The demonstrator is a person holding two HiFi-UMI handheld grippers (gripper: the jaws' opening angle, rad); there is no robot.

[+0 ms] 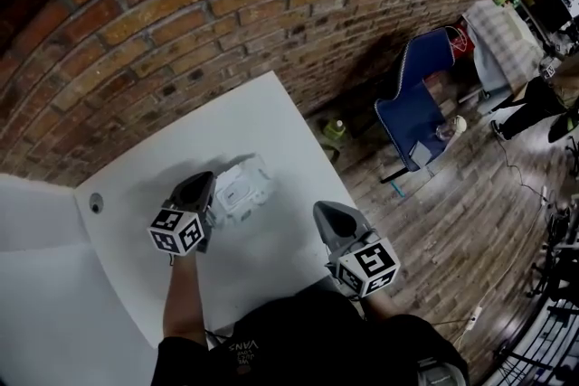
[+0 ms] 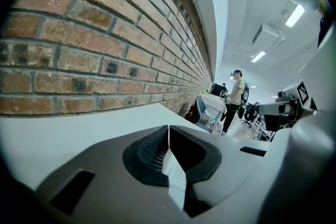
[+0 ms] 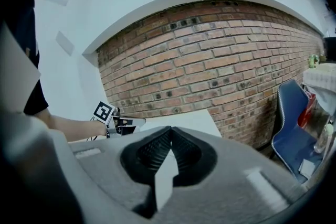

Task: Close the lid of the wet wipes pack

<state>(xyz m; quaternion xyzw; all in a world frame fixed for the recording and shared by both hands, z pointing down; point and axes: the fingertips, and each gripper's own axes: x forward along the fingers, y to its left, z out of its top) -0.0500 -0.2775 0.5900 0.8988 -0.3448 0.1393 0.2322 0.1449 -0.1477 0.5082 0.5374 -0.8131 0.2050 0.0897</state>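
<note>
Red bricks make up the wall [image 1: 226, 23] behind our white table [image 1: 271, 127]. Past the table edge, on our right, we see a wooden floor [image 1: 470, 194], a blue chair [image 1: 416, 104] and a small green bottle [image 1: 336, 131] on the floor by the wall. The table has 1 little round hole [image 1: 96, 205] near its left side.

The wet wipes pack [image 1: 244, 188] lies flat on the table, close to the middle and a bit to our left. It is white. From above it is too small and pale for us to tell if its lid is up or down.

We hold 2 grippers over the table. Our left gripper [image 1: 204, 183] is right at the left side of the pack, with its tip at the pack's edge. We cannot tell if it touches the pack. In the left gripper view, the left gripper's 2 jaws are pressed together at the tip, and nothing is between them. Behind them we see the brick wall and a person [image 2: 236, 93] standing far off in the room.

Our right gripper [image 1: 326, 211] is nearer to us, to the right of the pack and apart from it. In the right gripper view its 2 jaws are pressed together too, with nothing between them. That view also shows the left gripper across the table, low by the table top, with its marker cube [image 3: 104, 111] and our arm [image 3: 68, 126] behind it.
</note>
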